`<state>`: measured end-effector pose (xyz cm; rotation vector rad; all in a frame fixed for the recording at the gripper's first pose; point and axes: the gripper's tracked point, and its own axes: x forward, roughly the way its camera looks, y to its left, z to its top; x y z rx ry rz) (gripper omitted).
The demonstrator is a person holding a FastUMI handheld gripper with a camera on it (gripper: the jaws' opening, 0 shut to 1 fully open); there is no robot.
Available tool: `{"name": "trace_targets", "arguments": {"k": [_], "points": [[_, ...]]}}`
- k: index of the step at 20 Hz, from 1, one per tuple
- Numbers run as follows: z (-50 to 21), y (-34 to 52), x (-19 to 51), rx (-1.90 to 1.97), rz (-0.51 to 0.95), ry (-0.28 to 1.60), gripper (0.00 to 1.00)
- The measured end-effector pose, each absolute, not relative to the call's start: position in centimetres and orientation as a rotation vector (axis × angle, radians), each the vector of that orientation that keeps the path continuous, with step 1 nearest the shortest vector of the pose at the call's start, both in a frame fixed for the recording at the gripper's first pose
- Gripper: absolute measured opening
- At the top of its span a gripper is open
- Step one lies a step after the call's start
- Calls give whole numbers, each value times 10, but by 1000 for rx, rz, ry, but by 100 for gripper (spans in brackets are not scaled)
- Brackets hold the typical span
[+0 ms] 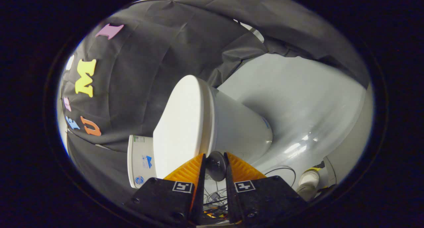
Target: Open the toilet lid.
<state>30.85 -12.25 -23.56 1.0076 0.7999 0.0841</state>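
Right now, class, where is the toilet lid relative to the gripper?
In the gripper view, the white toilet lid sits closed on the toilet bowl, just ahead of the gripper, whose orange fingers stand slightly apart at its edge.

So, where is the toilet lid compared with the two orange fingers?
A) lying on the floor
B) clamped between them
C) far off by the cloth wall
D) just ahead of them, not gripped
D: the toilet lid sits just ahead of the gripper, whose orange fingers stand slightly apart and press on nothing.
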Motion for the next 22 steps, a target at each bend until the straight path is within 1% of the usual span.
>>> {"name": "trace_targets", "arguments": {"k": [3,5,7,13,22], "points": [[-226,-121,308,1074,99,777,23],[-227,-118,307,1035,103,769,19],[-218,-115,307,1000,116,758,19],[-188,-116,308,1107,193,672,17],[-165,-108,308,1106,215,645,17]]}}
